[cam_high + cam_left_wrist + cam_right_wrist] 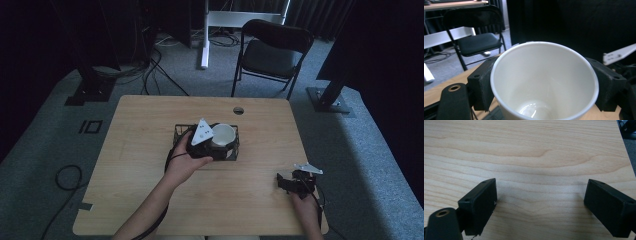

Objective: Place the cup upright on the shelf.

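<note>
A white cup (pixel 223 135) sits at the middle of the wooden table (pixel 140 165), over a black wire rack (pixel 181 131). My left gripper (pixel 220 145) is shut on the cup, one black jaw pressed against each side of it. In the left gripper view the cup (pixel 544 82) stands upright and empty, its mouth facing the camera. Whether the cup rests on the rack or hangs just above it I cannot tell. My right gripper (pixel 287 182) is low over the table's front right corner. Its jaws stand wide open over bare wood (pixel 544 170), holding nothing.
A black folding chair (pixel 272 50) stands behind the table. A round cable hole (pixel 238 110) is near the table's far edge. Stand bases and cables (pixel 67 177) lie on the grey carpet around it.
</note>
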`<act>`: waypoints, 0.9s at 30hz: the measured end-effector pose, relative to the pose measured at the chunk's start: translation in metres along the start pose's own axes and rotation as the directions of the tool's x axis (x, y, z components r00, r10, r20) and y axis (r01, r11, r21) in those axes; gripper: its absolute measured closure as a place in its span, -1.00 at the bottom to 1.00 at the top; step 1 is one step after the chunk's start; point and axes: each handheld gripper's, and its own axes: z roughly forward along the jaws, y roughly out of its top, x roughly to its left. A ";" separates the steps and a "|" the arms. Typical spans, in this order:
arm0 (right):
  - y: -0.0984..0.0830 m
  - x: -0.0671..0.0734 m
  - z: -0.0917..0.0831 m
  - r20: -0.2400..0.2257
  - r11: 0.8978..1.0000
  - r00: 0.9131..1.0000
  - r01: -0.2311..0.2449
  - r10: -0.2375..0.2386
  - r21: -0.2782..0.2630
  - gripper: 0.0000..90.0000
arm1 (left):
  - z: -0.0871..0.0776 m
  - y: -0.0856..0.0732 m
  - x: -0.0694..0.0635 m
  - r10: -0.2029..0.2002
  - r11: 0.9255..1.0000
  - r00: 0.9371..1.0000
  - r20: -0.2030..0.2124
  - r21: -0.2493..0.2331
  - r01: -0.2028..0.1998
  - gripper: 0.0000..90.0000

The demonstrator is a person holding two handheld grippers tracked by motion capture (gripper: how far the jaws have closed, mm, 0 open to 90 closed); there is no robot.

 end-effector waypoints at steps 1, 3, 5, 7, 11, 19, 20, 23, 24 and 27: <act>0.000 0.000 0.000 0.000 1.000 1.000 0.000 0.000 0.000 -0.76 | 0.002 0.002 0.001 -0.013 1.000 1.000 -0.012 -0.008 0.013 -0.55; 0.000 0.000 0.000 0.000 1.000 1.000 0.000 0.000 0.000 -0.76 | 0.005 0.006 0.003 -0.017 1.000 0.999 -0.030 -0.012 0.016 -0.55; 0.000 0.000 0.000 0.000 1.000 1.000 0.000 0.000 0.000 -0.76 | 0.009 0.009 0.005 -0.028 0.999 0.999 -0.043 -0.021 0.027 -0.55; 0.000 0.000 0.000 0.000 1.000 1.000 0.001 -0.001 0.000 -0.76 | 0.013 0.012 0.007 -0.053 0.998 0.997 -0.051 -0.034 0.051 -0.55; 0.000 0.000 0.000 0.000 1.000 1.000 0.001 -0.001 0.000 -0.76 | 0.024 0.013 0.010 -0.065 0.998 0.994 -0.083 -0.032 0.062 -0.55; 0.000 0.000 0.000 -0.002 1.000 1.000 0.004 -0.004 0.000 -0.76 | 0.046 0.004 0.020 -0.132 0.991 0.974 -0.185 -0.026 0.129 -0.55; 0.000 0.000 0.000 -0.002 1.000 1.000 0.003 -0.003 0.000 -0.76 | 0.049 0.002 0.020 -0.134 0.991 0.972 -0.192 -0.023 0.133 -0.55; 0.000 0.000 0.000 -0.003 1.000 1.000 0.005 -0.005 0.000 -0.76 | 0.056 -0.002 0.020 -0.144 0.990 0.969 -0.200 -0.019 0.143 -0.55; 0.000 0.000 0.000 -0.004 1.000 1.000 0.006 -0.006 0.000 -0.76 | 0.058 -0.004 0.020 -0.138 0.990 0.968 -0.208 -0.012 0.139 -0.55; 0.000 0.000 0.000 -0.003 1.000 1.000 0.006 -0.006 0.000 -0.76 | 0.063 -0.011 0.021 -0.150 0.988 0.963 -0.224 0.001 0.155 -0.55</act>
